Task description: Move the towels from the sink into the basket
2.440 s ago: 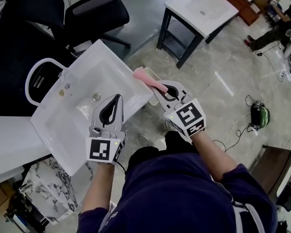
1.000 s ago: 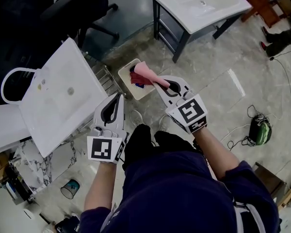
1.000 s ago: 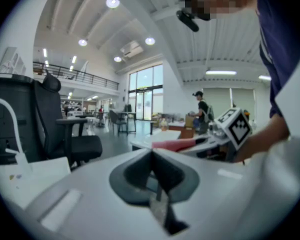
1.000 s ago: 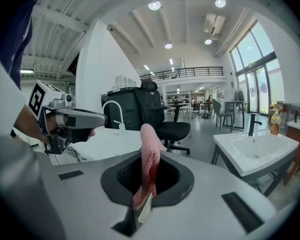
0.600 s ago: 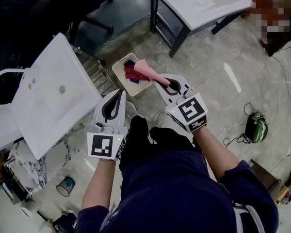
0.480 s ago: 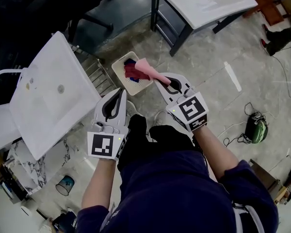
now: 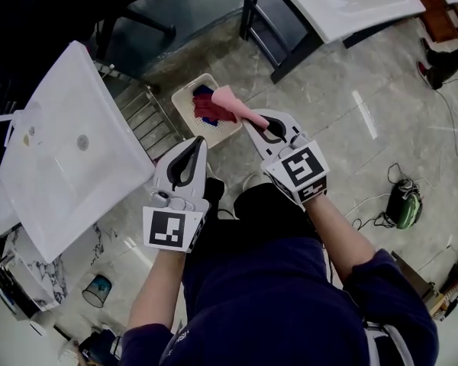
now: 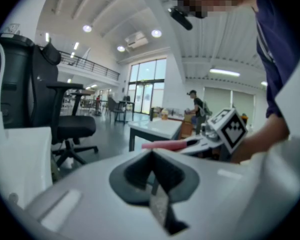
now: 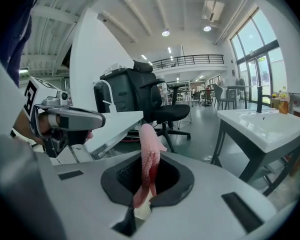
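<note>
Lower now, the right claw (image 7: 249, 123) pinches the pink towel (image 7: 227, 101) over the basket (image 7: 183, 103) on the floor (image 7: 328, 90). The left claw (image 7: 200, 141) is closed on nothing.

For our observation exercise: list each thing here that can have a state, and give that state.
left gripper: shut, empty.
right gripper: shut on the pink towel.
pink towel: clamped, in the air, not yet in the basket.
basket: holds red and blue towels.
sink: no towel seen in it.

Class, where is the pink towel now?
The pink towel is centre of the head view, clamped in the right gripper, over the floor basket beside the sink.
</note>
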